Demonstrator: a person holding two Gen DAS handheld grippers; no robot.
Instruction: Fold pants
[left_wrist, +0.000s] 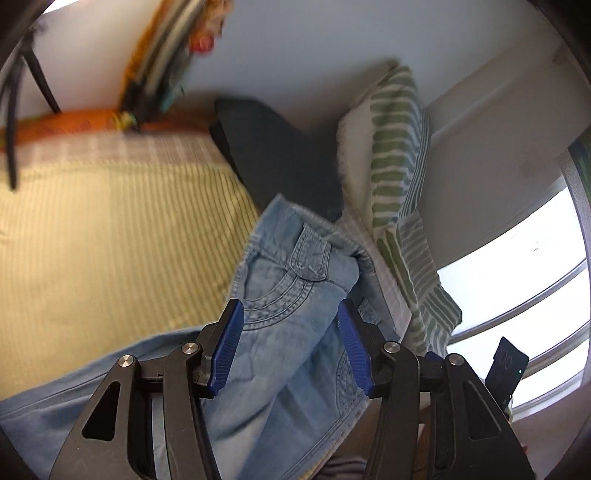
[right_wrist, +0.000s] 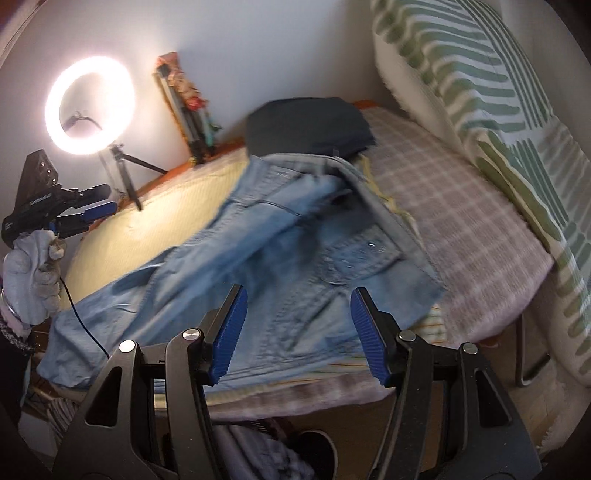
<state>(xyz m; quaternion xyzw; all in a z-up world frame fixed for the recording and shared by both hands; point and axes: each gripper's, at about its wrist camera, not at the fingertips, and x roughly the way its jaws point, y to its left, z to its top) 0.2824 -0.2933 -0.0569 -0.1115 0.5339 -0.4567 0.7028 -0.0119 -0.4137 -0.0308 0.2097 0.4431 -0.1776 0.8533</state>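
Light blue jeans (left_wrist: 303, 258) (right_wrist: 277, 240) lie crumpled on the bed, waistband and pockets toward the pillow, one leg trailing off toward the near left edge. My left gripper (left_wrist: 289, 306) hovers over the waist area with its blue pads apart and nothing pressed between them. In the right wrist view the left gripper (right_wrist: 110, 199) appears at the far left, held by a gloved hand (right_wrist: 29, 273), clear of the denim. My right gripper (right_wrist: 298, 291) stands open above the back-pocket side of the jeans, not touching them.
A dark folded garment (right_wrist: 306, 125) (left_wrist: 273, 158) lies behind the jeans. A green-striped pillow (right_wrist: 480, 92) leans on the wall at right. Yellow striped sheet (left_wrist: 110, 240) and plaid blanket (right_wrist: 461, 229) cover the bed. A lit ring light (right_wrist: 90, 105) stands far left.
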